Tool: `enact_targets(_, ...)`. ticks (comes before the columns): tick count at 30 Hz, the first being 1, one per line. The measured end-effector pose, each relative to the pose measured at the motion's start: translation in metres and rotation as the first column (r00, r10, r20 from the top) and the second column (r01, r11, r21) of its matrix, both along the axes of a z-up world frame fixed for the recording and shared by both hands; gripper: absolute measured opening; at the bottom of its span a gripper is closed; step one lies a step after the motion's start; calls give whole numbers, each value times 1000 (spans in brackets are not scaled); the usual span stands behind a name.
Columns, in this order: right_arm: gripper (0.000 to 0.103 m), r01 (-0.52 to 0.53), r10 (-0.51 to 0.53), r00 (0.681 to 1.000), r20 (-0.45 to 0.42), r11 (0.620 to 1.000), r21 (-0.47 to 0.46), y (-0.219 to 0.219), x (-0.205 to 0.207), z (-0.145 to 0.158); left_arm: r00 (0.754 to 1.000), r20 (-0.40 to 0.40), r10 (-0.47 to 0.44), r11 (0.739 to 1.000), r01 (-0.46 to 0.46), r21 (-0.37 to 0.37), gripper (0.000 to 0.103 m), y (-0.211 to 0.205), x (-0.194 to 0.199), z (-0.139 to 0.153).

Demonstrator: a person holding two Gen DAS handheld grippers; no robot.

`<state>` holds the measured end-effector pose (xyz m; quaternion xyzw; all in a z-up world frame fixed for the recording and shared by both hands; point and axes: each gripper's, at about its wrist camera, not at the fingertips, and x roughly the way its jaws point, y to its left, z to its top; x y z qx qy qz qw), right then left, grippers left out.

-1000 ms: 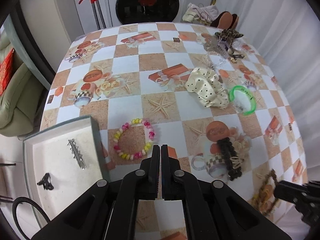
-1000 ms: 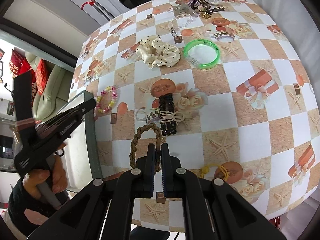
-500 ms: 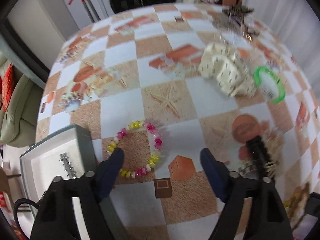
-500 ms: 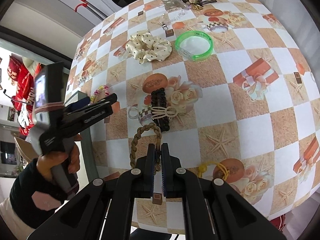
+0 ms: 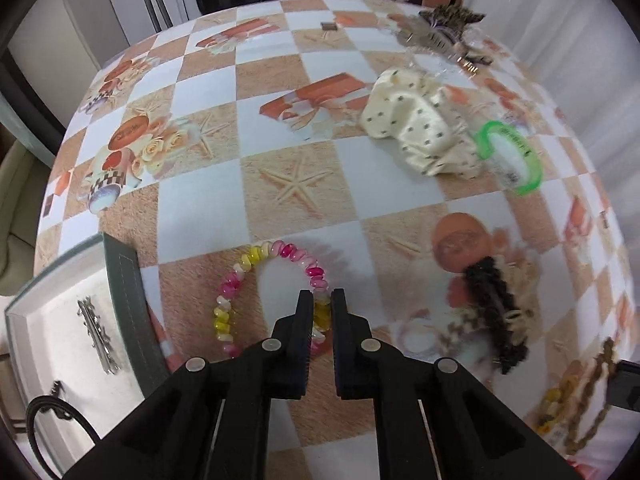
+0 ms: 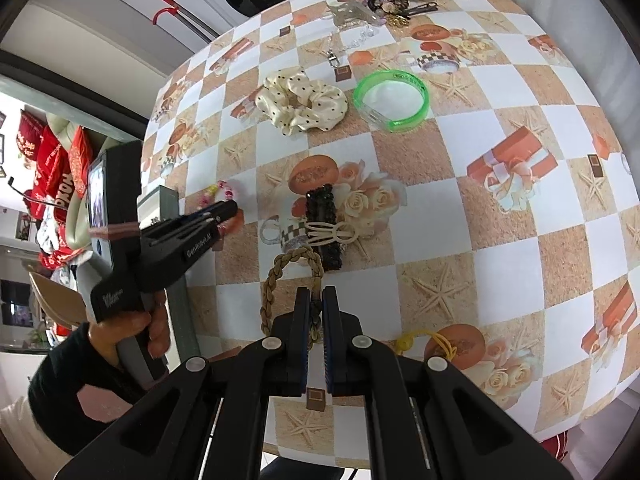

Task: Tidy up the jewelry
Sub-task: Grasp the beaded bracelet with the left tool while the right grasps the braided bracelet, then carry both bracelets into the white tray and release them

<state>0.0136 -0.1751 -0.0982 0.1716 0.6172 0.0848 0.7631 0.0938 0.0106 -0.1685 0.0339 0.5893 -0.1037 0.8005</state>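
Note:
A bracelet of pink, yellow and white beads (image 5: 240,272) lies on the patterned tablecloth next to an open grey box (image 5: 124,280). My left gripper (image 5: 322,296) points down at it. Its jaws are closing on the bracelet's right side, and the pads press on yellow beads. The box holds a silver hair clip (image 5: 96,332) and a small black piece (image 5: 56,390). My right gripper (image 6: 316,294) is shut on a brown braided loop (image 6: 272,280) that rests on the table. The right wrist view also shows the left gripper (image 6: 230,210), held in a person's hand (image 6: 132,328).
A black barrette with a cream bow (image 6: 324,216) lies just beyond the braided loop. Farther back are a cream dotted scrunchie (image 6: 300,104) and a green bangle (image 6: 392,96). A yellow cord (image 6: 420,340) lies near the front edge. Several more accessories (image 6: 384,0) are heaped at the far edge.
My left gripper came down to the bead bracelet, opened wide around its right side, then closed on the beads. The right gripper stayed shut on the braided loop.

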Motion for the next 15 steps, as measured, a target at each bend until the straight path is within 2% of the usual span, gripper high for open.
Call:
enact_targets(8,6,-30,29,999,26,999,20,15,5,21,995,45,87,989,-80,-125,13,21,-26,49)
enact_targets(15,6,-103,100,993,63,994,44,48,12,43,982,80,169,976,-155,-151,13,55,-50,81)
